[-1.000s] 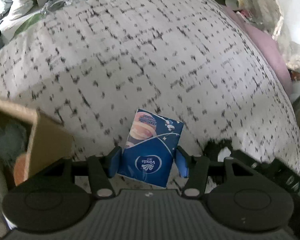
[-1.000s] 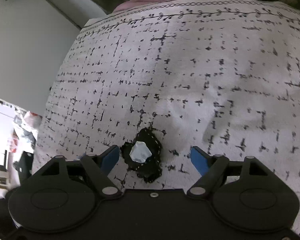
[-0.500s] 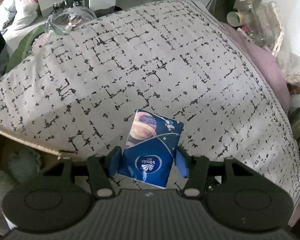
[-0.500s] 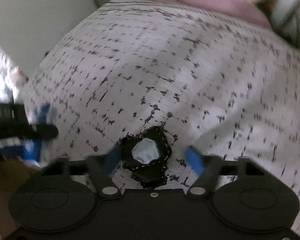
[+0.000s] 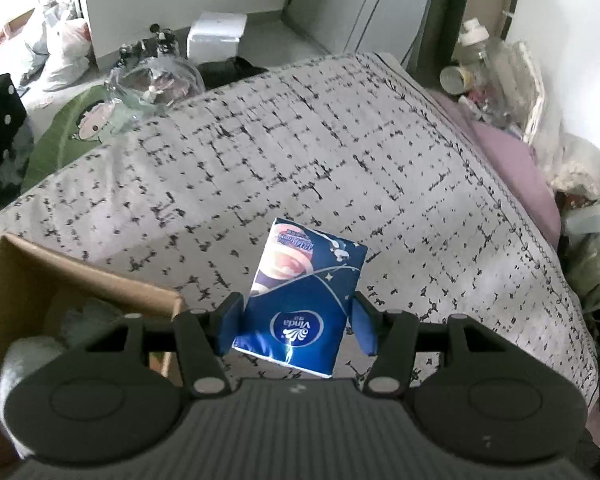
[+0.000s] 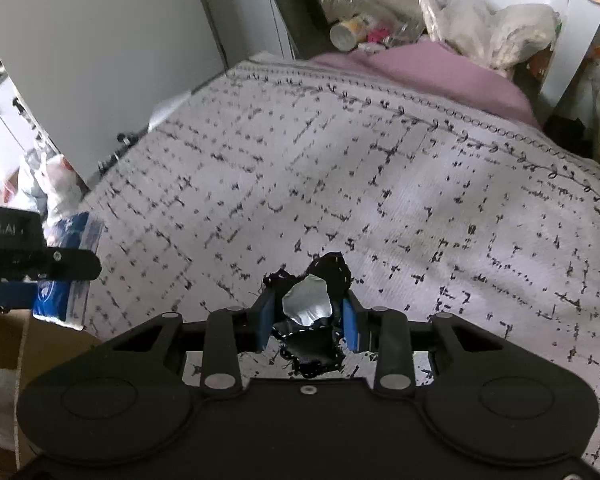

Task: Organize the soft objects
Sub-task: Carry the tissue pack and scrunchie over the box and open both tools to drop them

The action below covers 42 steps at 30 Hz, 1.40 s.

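My left gripper [image 5: 296, 322] is shut on a blue Vinda tissue pack [image 5: 302, 296] and holds it above the patterned bedspread [image 5: 300, 152], just right of a cardboard box [image 5: 84, 276]. My right gripper [image 6: 308, 320] is shut on a small black soft object with a pale centre [image 6: 309, 304], lifted off the bedspread [image 6: 380, 184]. The left gripper with the tissue pack [image 6: 54, 280] also shows at the left edge of the right wrist view.
The cardboard box holds white and grey soft items [image 5: 24, 356]. A pink pillow [image 5: 516, 176] lies at the bed's right side. Bottles and bags [image 5: 496, 76] crowd the far right. A green cushion [image 5: 68, 128] and floor clutter lie beyond the bed at left.
My right gripper closed on the black soft object and lifted it. My left gripper rose and pulled back with the tissue pack, and the box came further into view.
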Available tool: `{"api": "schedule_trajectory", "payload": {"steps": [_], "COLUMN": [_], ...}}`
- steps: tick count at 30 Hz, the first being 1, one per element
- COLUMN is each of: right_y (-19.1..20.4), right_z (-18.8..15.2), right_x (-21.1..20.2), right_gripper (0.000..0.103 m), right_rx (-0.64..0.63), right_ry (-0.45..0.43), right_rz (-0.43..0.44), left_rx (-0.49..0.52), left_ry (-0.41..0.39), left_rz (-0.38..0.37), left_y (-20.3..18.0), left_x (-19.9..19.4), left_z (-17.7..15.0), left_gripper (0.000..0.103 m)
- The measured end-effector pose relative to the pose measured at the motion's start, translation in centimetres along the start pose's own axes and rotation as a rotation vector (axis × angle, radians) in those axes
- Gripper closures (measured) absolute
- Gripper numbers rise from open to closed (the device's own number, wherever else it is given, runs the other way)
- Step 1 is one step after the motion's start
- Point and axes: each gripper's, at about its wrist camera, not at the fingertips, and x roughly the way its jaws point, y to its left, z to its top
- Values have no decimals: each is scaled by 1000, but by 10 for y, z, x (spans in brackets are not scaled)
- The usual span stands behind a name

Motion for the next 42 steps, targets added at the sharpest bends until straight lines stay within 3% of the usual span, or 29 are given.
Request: {"api": "schedule_trajectory", "payload": {"steps": [11, 32, 42], "right_y": [3, 30, 52], "right_z": [2, -11, -13], "right_x": [-36, -72, -81], "right_gripper": [69, 68, 68], "right_rx": [24, 5, -4], "right_ry": [-92, -139, -163], "right_rz": [84, 209, 270], "left_rx": [-21, -136, -171], "left_ry": [-81, -129, -151], "left_rz": [3, 6, 12], "left_y": [21, 89, 128], "left_x": [-46, -90, -111], "left_z": [-16, -66, -71], "left_gripper": [47, 47, 47]}}
